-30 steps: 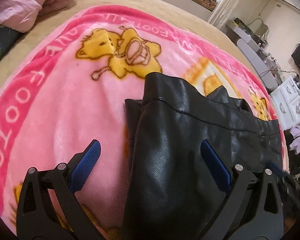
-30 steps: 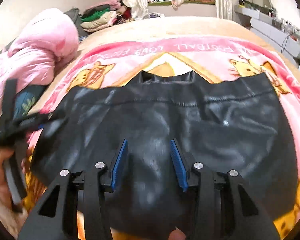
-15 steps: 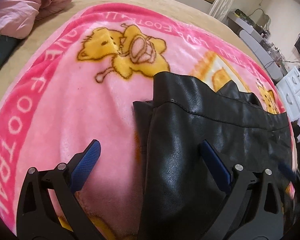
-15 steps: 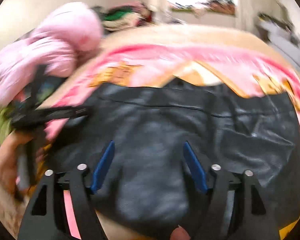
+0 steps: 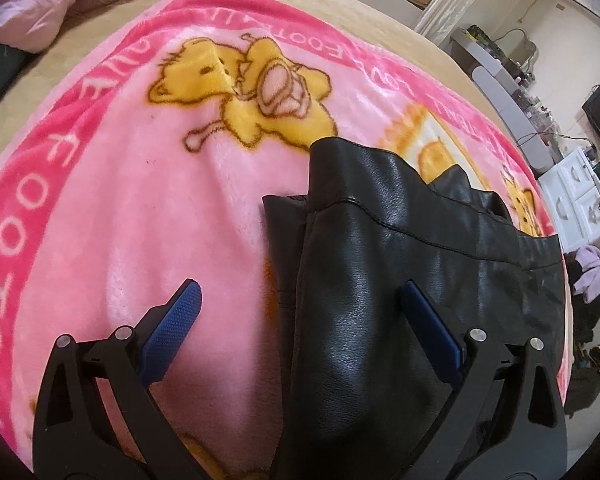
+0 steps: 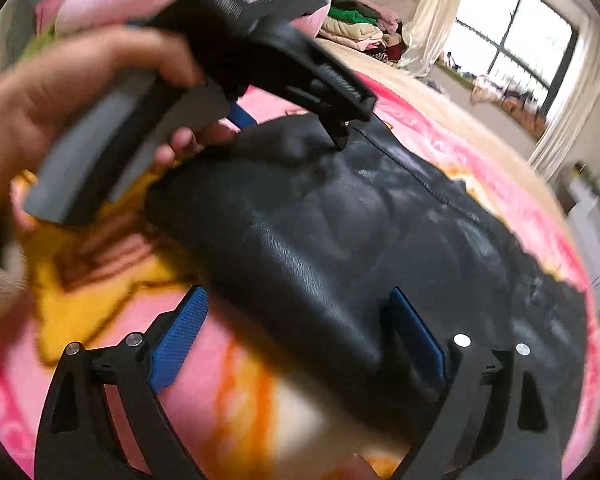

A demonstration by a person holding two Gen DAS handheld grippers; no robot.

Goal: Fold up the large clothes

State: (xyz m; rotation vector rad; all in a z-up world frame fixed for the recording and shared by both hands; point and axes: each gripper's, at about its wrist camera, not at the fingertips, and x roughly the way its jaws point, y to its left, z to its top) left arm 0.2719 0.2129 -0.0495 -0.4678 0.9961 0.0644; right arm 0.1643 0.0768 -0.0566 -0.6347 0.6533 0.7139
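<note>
The black leather garment (image 5: 400, 280) lies folded on the pink blanket (image 5: 120, 200), running toward the frame's right; both the left gripper (image 5: 300, 312) and right gripper (image 6: 296, 320) gape wide, empty, straddling its near-left edge.

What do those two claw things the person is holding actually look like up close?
Each is a black plastic claw. The left gripper and right gripper have two angular, cut-out arms with silver pivot pins, tipped by textured blue pads. The right view shows the left one's grey handle in a bare hand. No cables visible.
</note>
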